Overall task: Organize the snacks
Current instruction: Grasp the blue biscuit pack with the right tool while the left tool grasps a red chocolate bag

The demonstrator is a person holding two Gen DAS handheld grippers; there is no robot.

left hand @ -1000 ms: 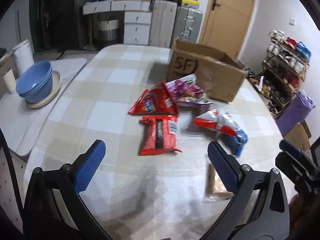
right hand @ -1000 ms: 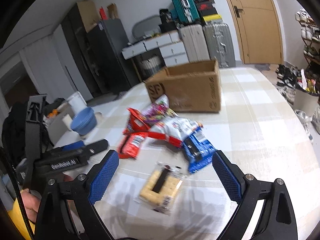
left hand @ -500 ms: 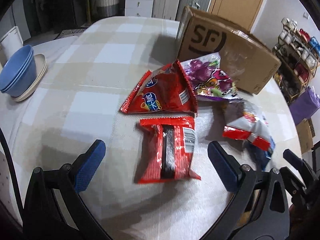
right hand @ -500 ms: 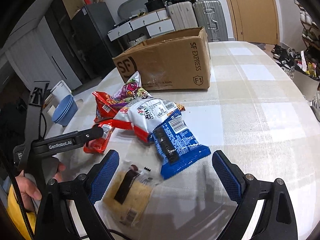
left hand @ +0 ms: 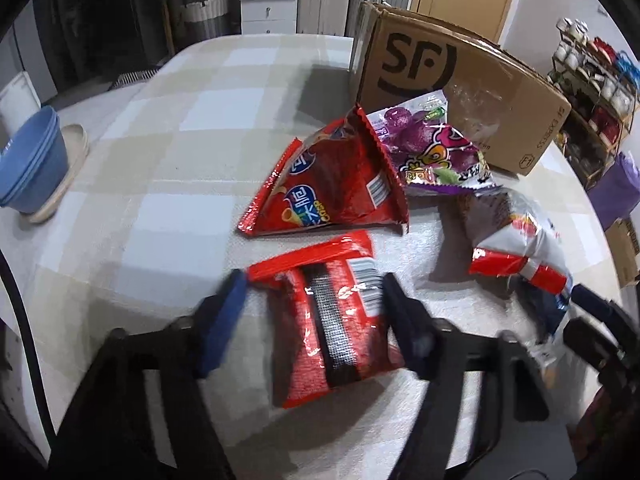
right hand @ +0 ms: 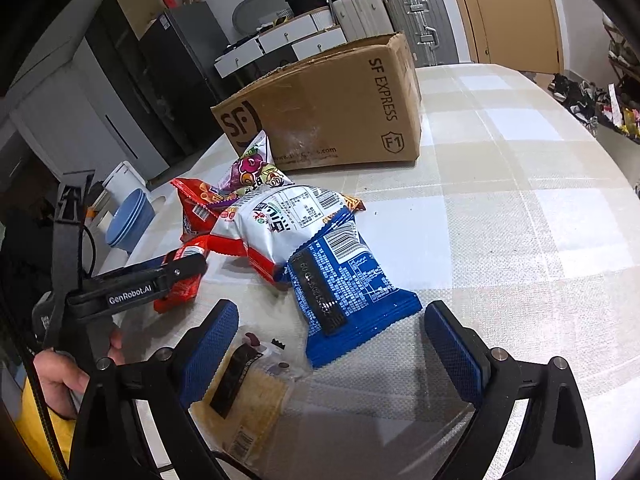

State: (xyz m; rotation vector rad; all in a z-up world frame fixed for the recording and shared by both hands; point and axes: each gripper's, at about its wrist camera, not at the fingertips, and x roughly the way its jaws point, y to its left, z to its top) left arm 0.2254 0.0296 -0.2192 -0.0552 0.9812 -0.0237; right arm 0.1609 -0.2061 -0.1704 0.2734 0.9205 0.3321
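A flat red snack packet lies on the checked tablecloth between the fingers of my left gripper. Its jaws are closing, and both pads meet the packet's side edges. Beyond it lie a red triangular chip bag, a purple candy bag and a white-and-red bag. My right gripper stands open low over the table. A blue packet lies just ahead of its pads, and a clear cracker packet lies under its left finger. The left gripper shows at the left of the right wrist view.
An open brown cardboard box marked SF stands behind the snacks. Stacked blue bowls on a plate sit on a side surface to the left. Bare tablecloth stretches to the right. Suitcases, drawers and a shoe rack stand beyond.
Both grippers came down and forward toward the snacks. The left jaws went from wide open to narrowed around the red packet, which turned slightly. The right jaws stayed wide.
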